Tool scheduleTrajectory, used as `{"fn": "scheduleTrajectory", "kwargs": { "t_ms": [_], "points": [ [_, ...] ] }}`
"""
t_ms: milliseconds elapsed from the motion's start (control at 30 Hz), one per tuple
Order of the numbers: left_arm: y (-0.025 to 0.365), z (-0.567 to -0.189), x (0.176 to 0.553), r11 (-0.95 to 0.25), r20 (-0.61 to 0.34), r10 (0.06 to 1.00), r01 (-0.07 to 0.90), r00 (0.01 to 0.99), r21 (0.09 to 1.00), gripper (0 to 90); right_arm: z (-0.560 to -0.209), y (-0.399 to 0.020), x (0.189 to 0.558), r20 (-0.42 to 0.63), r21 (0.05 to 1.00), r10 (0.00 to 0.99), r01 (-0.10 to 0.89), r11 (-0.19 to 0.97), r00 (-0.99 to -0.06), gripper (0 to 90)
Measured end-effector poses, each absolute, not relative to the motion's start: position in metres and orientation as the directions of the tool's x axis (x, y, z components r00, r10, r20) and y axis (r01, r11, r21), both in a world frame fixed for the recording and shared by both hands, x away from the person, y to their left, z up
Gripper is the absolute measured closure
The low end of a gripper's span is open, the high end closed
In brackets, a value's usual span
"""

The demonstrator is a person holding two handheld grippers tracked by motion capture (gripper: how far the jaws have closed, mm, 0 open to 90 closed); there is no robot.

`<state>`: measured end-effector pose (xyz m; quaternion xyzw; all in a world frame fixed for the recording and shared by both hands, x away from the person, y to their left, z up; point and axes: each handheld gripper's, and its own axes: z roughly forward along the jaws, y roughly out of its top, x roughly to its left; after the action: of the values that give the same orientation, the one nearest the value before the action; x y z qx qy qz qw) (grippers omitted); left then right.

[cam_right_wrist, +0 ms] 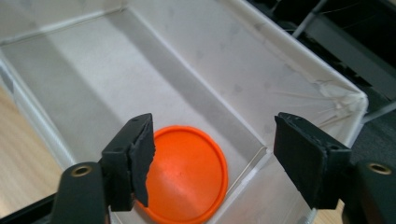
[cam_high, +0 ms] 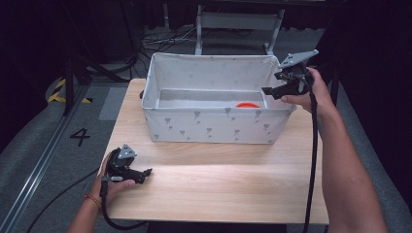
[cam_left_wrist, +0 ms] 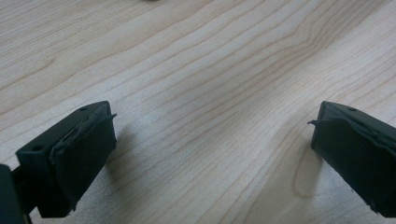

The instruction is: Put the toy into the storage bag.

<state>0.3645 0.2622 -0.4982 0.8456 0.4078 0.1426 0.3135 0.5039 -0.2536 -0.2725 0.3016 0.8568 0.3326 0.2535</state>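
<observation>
A flat, round orange disc (cam_right_wrist: 187, 175) lies on the floor of the white fabric bin (cam_high: 214, 127), in its right-hand end, near the corner. The right gripper (cam_high: 266, 91) hangs over that end of the bin with jaws spread wide and empty, directly above the disc. The left gripper (cam_high: 147, 172) rests low over the wooden table (cam_high: 218, 184) near its front left edge, jaws likewise apart, holding nothing

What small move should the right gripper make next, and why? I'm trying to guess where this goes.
Probably draw the right gripper up and back from the fabric bin. Its jaws stand open and empty above the orange disc, which lies flat on the bin's floor near a corner, so a drop looks done. The left gripper rests open over bare table.
</observation>
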Motion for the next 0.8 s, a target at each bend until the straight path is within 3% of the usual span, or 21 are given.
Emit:
{"fn": "scheduleTrajectory", "kwargs": {
  "t_ms": [200,800],
  "points": [
    [0.262,-0.498,0.364,-0.471,-0.014,0.779,0.6,0.627,0.647,0.3,-0.273,-0.258,0.493,-0.25,0.733,0.709,0.349,0.583,-0.659,22.1],
    [0.262,-0.498,0.364,-0.467,-0.012,0.785,0.603,0.62,0.647,0.5,-0.281,-0.275,0.448,-0.245,0.783,0.718,0.304,0.542,-0.651,22.3]
  ]
}}
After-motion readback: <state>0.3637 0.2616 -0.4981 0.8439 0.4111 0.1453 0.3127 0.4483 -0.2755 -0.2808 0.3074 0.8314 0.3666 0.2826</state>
